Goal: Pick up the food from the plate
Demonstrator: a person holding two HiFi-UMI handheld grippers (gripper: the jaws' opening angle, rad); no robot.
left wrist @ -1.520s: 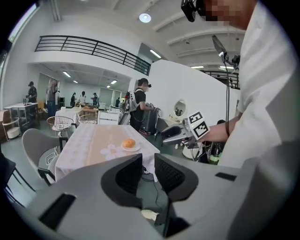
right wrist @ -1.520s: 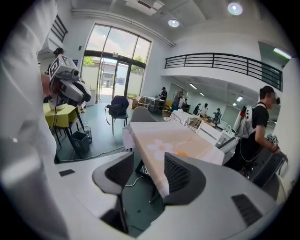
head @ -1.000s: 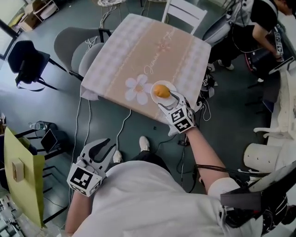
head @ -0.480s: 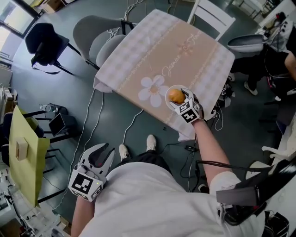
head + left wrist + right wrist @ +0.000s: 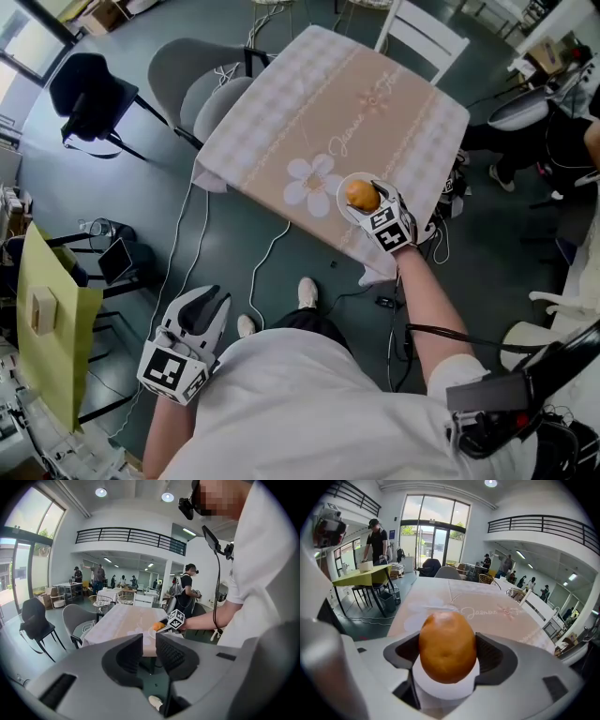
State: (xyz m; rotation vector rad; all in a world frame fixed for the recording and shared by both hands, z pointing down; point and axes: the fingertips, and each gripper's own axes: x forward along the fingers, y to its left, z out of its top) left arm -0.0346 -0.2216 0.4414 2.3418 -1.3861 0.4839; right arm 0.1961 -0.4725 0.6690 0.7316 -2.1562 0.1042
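One flowered tablecloth [image 5: 309, 103]; right tongs [image 5: 449, 656] just opened wide round orange [image 5: 360, 194]; left tongs [image 5: 149, 653] ajar, empty.

R gripper [image 5: 449, 651] opened wider, dropped around orange [image 5: 447, 637] on plate [image 5: 440, 692].

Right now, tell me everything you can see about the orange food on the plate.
The food is a rounded, egg-shaped orange lump with a smooth, faintly dimpled, slightly glossy skin, whole and unbroken. It sits on a small white plate close to the near edge of the tablecloth, beside a printed flower. The jaws of the right gripper, which have just been opening, stand wide on either side of it; no squeeze shows.
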